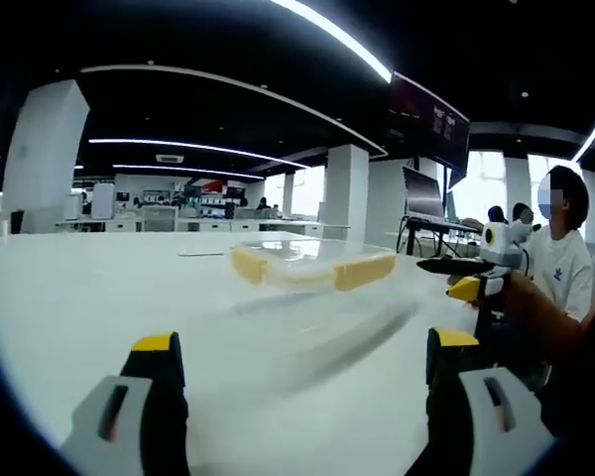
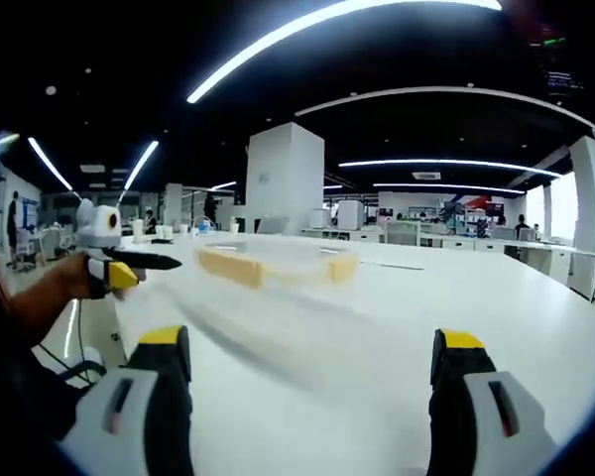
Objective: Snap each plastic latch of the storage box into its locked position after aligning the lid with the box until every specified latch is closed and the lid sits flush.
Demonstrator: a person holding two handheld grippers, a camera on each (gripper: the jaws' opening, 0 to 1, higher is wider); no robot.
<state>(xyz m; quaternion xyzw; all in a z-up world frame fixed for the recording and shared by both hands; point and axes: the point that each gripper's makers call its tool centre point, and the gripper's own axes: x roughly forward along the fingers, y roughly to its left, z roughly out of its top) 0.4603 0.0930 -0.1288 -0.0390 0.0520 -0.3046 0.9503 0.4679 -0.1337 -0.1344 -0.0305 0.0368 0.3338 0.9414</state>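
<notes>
No text, label or number could be read in either view. The dark hanging screen (image 1: 426, 124) at about one o'clock in the left gripper view carried faint light marks, too blurred to make out. The coloured wall panels (image 2: 473, 203) at three o'clock in the right gripper view were equally illegible.

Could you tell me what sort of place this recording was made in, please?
Probably a large open-plan office or lab: a long white table, rows of desks with monitors behind, white pillars and strip ceiling lights.
</notes>
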